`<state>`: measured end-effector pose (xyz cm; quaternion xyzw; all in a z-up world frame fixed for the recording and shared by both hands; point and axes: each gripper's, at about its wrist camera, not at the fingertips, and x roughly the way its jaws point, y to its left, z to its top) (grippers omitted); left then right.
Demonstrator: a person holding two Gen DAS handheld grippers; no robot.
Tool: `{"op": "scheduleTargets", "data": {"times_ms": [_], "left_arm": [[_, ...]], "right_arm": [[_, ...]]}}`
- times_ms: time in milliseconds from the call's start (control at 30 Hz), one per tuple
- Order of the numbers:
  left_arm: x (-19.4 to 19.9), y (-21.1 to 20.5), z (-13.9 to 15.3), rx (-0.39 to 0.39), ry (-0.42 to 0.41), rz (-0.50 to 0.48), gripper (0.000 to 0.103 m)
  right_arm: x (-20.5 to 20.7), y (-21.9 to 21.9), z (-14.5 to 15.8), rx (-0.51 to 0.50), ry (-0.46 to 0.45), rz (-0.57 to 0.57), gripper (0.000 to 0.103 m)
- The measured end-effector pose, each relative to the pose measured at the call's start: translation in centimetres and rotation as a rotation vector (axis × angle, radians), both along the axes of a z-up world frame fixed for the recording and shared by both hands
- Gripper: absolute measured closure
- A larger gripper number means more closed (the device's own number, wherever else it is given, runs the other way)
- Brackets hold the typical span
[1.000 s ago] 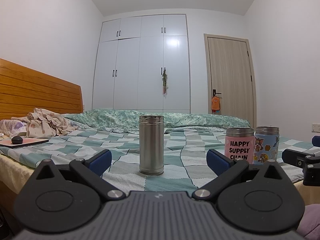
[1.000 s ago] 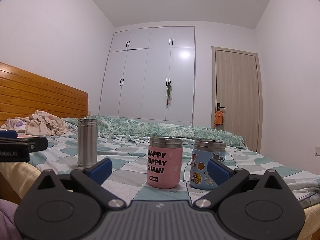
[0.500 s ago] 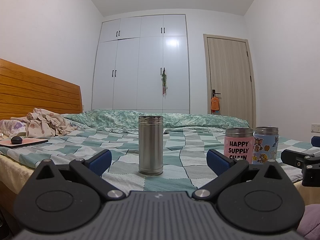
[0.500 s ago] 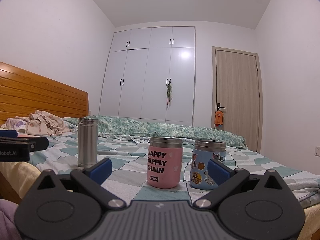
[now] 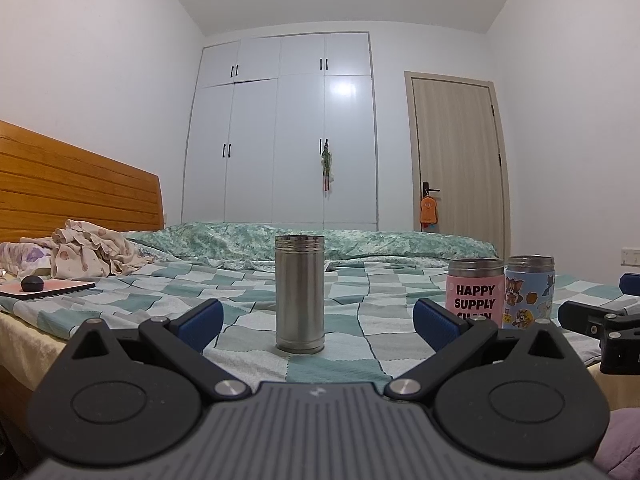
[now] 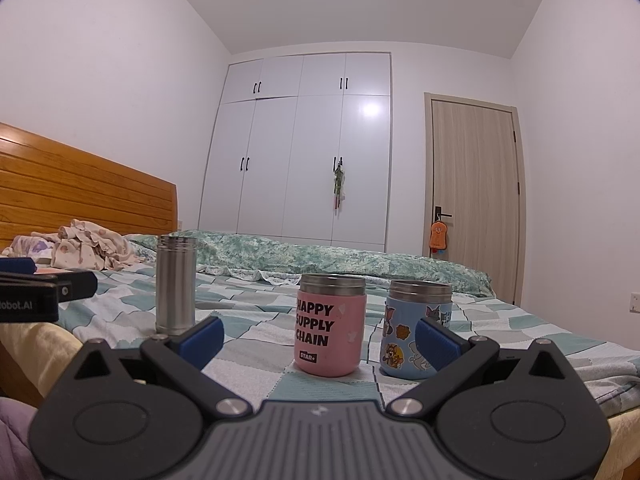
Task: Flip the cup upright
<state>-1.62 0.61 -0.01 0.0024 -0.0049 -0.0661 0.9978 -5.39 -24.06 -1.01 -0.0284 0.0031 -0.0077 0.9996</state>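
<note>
A tall steel cup (image 5: 299, 293) stands on the checked bedspread (image 5: 352, 320), straight ahead of my open, empty left gripper (image 5: 318, 322); it also shows at the left in the right wrist view (image 6: 175, 285). A pink cup (image 6: 329, 324) reading "HAPPY SUPPLY CHAIN" and a blue cartoon cup (image 6: 416, 330) stand side by side ahead of my open, empty right gripper (image 6: 318, 334). Both show in the left wrist view too, the pink cup (image 5: 475, 292) and the blue cup (image 5: 529, 290). All three stand on end with their threaded steel rims on top.
A pile of clothes (image 5: 88, 250) and a pink pad with a dark mouse (image 5: 32, 283) lie at the left near the wooden headboard (image 5: 72, 192). A rolled green quilt (image 5: 360, 240) lies across the far side. Wardrobe (image 5: 288, 136) and door (image 5: 458, 160) stand behind.
The left wrist view has shifted slightly, so the steel cup sits a little higher in it. The cups and the right gripper have not moved.
</note>
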Motion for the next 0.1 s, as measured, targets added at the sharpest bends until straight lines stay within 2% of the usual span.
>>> {"op": "scheduleTargets", "data": {"times_ms": [100], "left_arm": [[-0.01, 0.0, -0.01, 0.0, 0.001, 0.003, 0.0]], "right_arm": [[0.01, -0.01, -0.01, 0.0, 0.0, 0.0, 0.001]]}}
